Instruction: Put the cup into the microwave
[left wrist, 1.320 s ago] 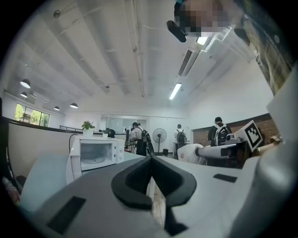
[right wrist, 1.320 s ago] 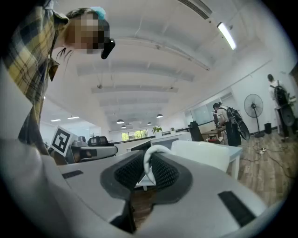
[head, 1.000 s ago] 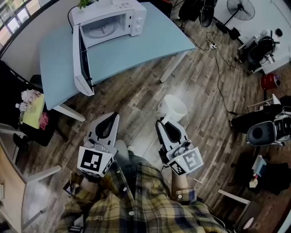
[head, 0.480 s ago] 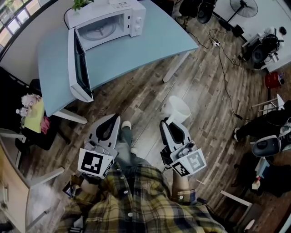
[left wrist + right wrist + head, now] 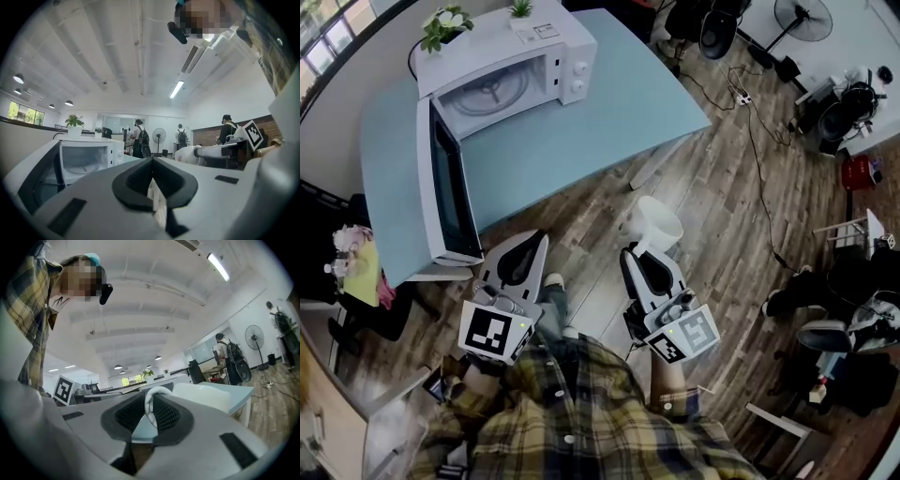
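Note:
A white microwave (image 5: 511, 70) stands on the far left of the pale blue table (image 5: 591, 131), its door (image 5: 445, 192) swung wide open toward me. My right gripper (image 5: 636, 251) is shut on the handle of a white cup (image 5: 654, 225), which it holds out over the wooden floor short of the table. In the right gripper view the handle (image 5: 150, 411) sits pinched between the black pads, with the cup body (image 5: 204, 394) beyond. My left gripper (image 5: 526, 244) is beside it, shut and empty; in its own view its tips (image 5: 152, 161) meet, and the microwave cavity (image 5: 86, 161) shows ahead on the left.
Two potted plants (image 5: 445, 21) stand on top of the microwave. A fan (image 5: 794, 19), office chairs (image 5: 844, 103) and cables lie to the right on the floor. A dark chair with clutter (image 5: 352, 272) sits left of the table. People (image 5: 139, 140) stand far off.
The table and microwave have come closer and lower in the head view. Both grippers moved forward together, the right one still carrying the cup.

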{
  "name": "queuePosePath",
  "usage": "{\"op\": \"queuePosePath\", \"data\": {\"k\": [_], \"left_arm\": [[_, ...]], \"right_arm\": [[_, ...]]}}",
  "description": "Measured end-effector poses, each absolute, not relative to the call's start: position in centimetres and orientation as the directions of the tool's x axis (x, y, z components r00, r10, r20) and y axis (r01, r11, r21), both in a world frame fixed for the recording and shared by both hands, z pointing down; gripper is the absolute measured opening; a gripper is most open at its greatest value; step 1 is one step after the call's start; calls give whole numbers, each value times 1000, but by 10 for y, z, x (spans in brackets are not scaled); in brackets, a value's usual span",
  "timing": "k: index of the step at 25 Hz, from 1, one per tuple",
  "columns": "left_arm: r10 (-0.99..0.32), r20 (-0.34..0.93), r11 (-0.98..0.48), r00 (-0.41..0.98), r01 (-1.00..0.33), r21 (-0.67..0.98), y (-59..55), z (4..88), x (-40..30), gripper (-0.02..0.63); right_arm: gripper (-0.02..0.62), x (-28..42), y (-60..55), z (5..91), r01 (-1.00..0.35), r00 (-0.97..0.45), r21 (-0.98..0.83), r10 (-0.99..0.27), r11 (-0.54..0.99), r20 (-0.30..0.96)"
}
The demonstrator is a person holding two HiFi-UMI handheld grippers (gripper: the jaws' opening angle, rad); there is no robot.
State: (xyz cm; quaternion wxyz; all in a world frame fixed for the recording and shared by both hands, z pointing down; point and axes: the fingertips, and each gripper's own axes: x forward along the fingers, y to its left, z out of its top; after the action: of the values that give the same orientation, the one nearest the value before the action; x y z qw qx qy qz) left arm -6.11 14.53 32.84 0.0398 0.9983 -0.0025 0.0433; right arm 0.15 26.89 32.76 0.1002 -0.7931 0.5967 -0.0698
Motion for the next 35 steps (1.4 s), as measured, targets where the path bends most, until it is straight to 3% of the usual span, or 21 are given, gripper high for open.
{"op": "queuePosePath", "data": {"k": [10,23,35], "left_arm": [[-13,82,-996,997,-20,83,90,335,-12,-8],[-75,93,-987,993,-87,133,52,347,-25,-8],[-220,106,-953,970,-237,189,25,364,-6,-8]], "right_arm": [[58,56,210,332,-932,275,-248,-961,-266,-5],[59,62,152,339,-937,209,-284,-978,-203,9],[59,92,82,346,-965,-16,-264,-1000,13,6]]}}
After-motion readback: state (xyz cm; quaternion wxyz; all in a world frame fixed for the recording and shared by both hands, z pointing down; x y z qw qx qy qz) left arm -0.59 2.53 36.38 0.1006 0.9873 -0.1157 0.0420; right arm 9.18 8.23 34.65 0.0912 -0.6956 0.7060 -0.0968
